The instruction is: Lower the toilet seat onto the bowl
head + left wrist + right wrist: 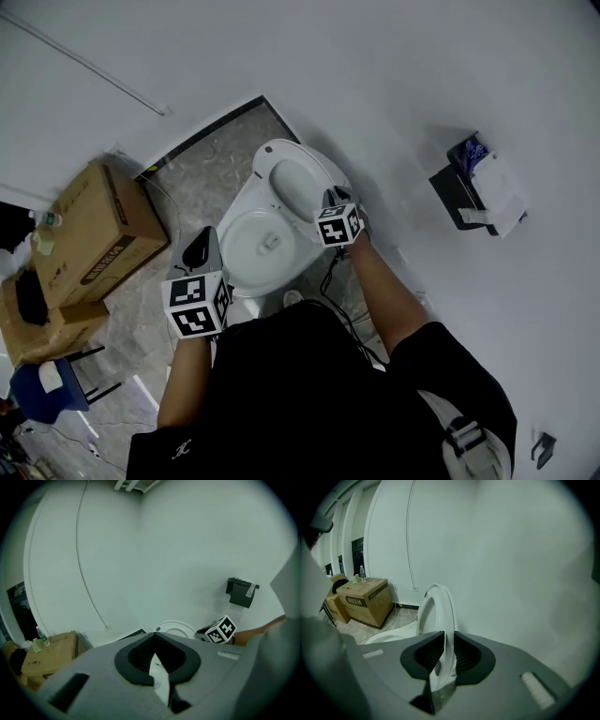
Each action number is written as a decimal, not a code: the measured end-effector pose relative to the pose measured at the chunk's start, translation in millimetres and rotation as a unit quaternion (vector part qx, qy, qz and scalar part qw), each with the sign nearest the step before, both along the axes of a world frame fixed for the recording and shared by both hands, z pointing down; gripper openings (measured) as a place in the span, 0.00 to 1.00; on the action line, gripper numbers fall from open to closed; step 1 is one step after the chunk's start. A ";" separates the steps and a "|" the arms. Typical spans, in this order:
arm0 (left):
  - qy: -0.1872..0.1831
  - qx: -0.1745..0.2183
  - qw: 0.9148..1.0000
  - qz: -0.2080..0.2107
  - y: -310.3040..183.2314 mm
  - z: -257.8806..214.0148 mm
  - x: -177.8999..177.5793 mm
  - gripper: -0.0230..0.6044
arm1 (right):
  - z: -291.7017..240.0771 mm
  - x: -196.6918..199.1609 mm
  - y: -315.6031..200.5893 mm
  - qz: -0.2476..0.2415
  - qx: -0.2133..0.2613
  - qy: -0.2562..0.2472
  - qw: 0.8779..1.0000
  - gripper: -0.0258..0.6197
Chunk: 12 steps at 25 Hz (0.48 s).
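Observation:
The white toilet seat (pixel 295 178) stands raised, leaning back toward the wall above the open bowl (pixel 234 251). My right gripper (pixel 333 197) is at the seat's right rim. In the right gripper view the seat's thin edge (pixel 436 606) runs straight between the jaws of that gripper (pixel 449 641), and both pads sit against it. My left gripper (pixel 204 246) hangs beside the bowl's front left, apart from it. Its jaws are together with nothing in them (pixel 154 637). The left gripper view shows the top of the seat (pixel 176 627) past the jaws.
Cardboard boxes (pixel 94 230) stand on the floor left of the toilet, with a blue stool (pixel 47 389) nearer me. A black paper holder (pixel 478 183) hangs on the wall at the right. The white wall rises close behind the seat.

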<state>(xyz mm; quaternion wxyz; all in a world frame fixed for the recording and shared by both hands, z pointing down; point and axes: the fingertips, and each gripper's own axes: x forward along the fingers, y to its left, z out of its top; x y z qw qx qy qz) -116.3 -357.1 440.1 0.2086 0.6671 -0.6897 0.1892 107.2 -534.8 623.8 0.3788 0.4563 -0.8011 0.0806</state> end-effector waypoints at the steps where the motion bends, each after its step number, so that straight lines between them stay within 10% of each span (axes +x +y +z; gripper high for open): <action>1: 0.002 -0.001 1.000 -0.005 0.2 1.5 -2.4 0.05 | 0.3 0.0 -0.9 -0.002 -0.001 0.001 1.000 0.15; 12: 0.015 -0.006 1.000 -0.027 9.3 8.5 -7.6 0.05 | 10.0 -8.7 10.3 -0.019 -0.040 -0.013 0.999 0.13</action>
